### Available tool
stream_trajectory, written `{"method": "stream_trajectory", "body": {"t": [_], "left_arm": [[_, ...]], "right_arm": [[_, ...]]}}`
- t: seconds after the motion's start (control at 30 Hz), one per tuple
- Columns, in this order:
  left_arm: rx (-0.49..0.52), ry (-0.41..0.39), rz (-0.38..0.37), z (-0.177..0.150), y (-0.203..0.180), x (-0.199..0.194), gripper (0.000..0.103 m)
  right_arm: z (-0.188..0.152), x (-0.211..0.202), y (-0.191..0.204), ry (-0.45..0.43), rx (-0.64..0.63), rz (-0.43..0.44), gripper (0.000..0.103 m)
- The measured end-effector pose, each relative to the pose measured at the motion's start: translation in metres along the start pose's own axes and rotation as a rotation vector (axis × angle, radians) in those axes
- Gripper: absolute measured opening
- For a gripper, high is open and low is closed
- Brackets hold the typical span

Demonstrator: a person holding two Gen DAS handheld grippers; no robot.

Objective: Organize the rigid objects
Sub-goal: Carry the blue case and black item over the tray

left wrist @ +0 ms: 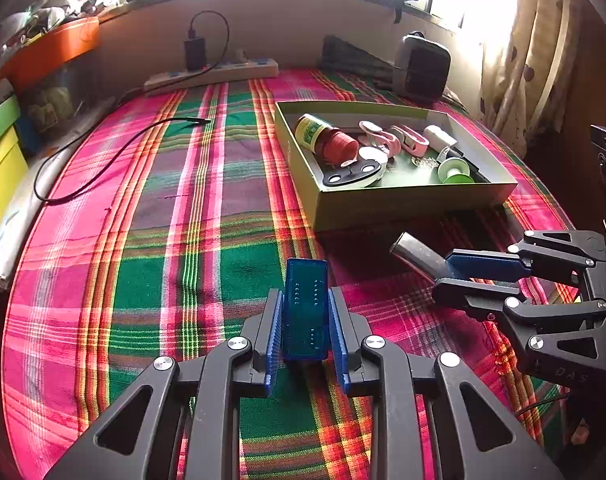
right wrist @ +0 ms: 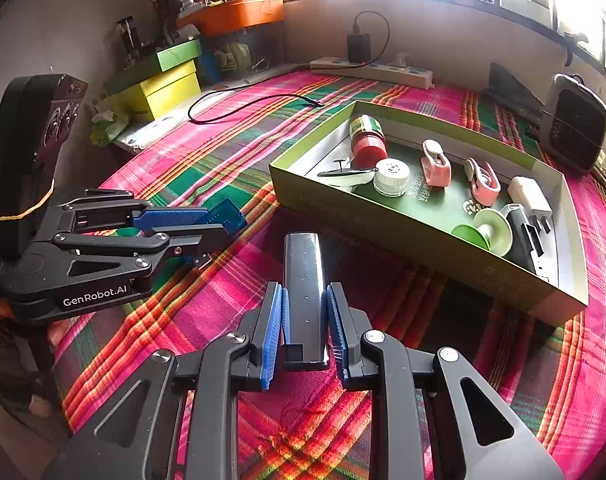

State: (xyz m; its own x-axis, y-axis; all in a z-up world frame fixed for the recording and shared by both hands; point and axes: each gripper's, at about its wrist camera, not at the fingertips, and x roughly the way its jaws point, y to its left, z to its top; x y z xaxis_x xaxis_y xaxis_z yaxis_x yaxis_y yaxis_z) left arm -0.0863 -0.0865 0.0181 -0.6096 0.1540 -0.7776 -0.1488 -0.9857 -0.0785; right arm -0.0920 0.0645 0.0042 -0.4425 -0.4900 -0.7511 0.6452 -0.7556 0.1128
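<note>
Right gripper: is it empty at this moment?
No, the right gripper is shut on a dark rectangular bar held above the plaid cloth.

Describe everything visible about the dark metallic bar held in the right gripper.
The dark bar is a flat, oblong piece with a glossy, metallic-looking face bearing a row of tiny dots. Its near end is notched. The right gripper holds it lengthwise, jaws closed on its long sides, far end jutting forward toward the green box. It hangs above the plaid cloth, apparently touching only the blue pads.

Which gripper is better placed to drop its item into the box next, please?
Right. The right gripper, holding the dark bar, sits nearer the green box than the left gripper.
</note>
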Motion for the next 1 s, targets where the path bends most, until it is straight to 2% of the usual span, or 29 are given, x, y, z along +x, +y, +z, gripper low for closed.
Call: {"method": "stream_trajectory", "body": {"t": [0.6,1.0], "left_arm": [[0.029,-0.021,0.000,0.000,-0.020,-0.014,0.021],[0.058,-0.069,-0.003,0.018,-0.033,-0.028,0.021]], "right_arm": [[-0.007,-0.026,-0.009,-0.056,0.056,-0.015,0.024],[-0.005,-0.049,-0.022,-0.103,0.091,-0.048,0.024]]}}
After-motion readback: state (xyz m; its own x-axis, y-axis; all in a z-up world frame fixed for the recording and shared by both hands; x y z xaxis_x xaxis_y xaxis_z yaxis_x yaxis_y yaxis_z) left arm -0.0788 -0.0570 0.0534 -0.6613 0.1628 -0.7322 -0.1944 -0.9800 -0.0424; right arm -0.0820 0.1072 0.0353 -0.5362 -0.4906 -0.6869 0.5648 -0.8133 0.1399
